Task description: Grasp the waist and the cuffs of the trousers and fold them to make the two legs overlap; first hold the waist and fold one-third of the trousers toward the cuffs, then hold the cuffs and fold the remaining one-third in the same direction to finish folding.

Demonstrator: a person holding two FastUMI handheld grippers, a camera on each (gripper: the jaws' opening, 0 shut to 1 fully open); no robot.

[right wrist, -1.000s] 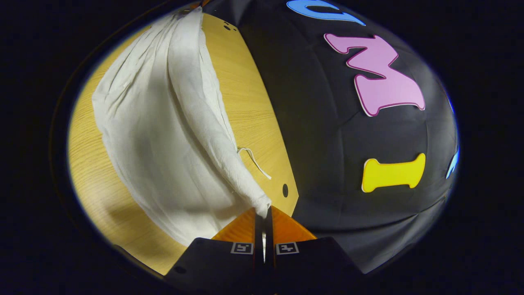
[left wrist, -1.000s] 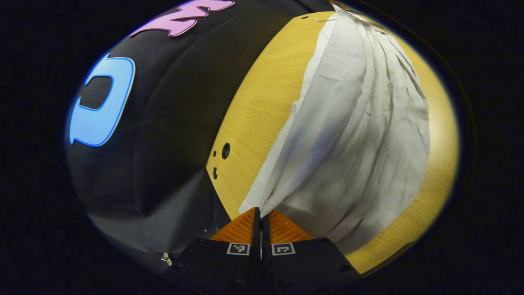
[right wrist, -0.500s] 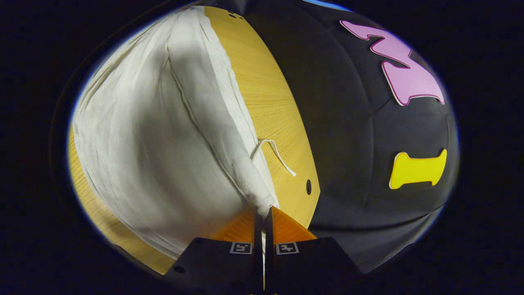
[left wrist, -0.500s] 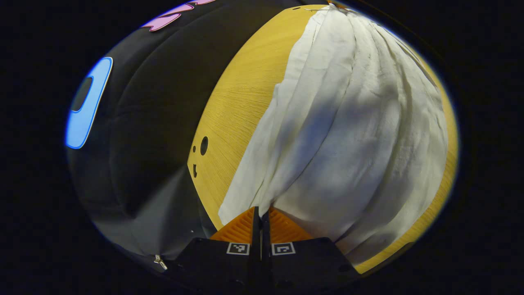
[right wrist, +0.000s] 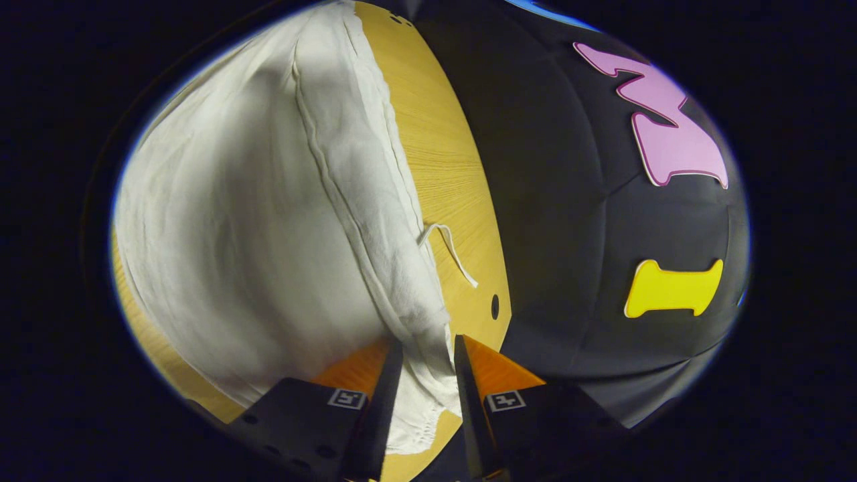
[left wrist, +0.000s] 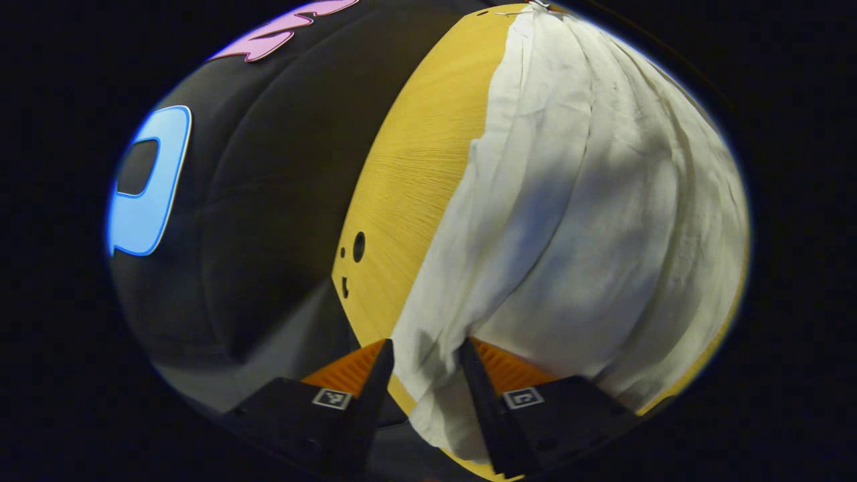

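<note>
White trousers (left wrist: 589,201) lie spread over a yellow wooden table (left wrist: 415,167). In the left gripper view my left gripper (left wrist: 425,351) stands open, and a corner of the cloth lies loose between its spread fingers. In the right gripper view the trousers (right wrist: 268,201) reach from the near edge to the far end of the table (right wrist: 442,147). My right gripper (right wrist: 428,348) is open too, with the gathered waist end lying slack between its fingers. A thin white drawstring (right wrist: 448,248) trails off the cloth onto the wood.
The table edge runs close beside both grippers, with small holes (left wrist: 358,246) near its corner in the left gripper view and one hole (right wrist: 495,306) in the right gripper view. Black booth cloth (right wrist: 602,268) hangs beyond the edge.
Both grippers were shut on the trousers in the earlier frames; now both have opened and let the cloth go. The cloth has settled flatter onto the table.
</note>
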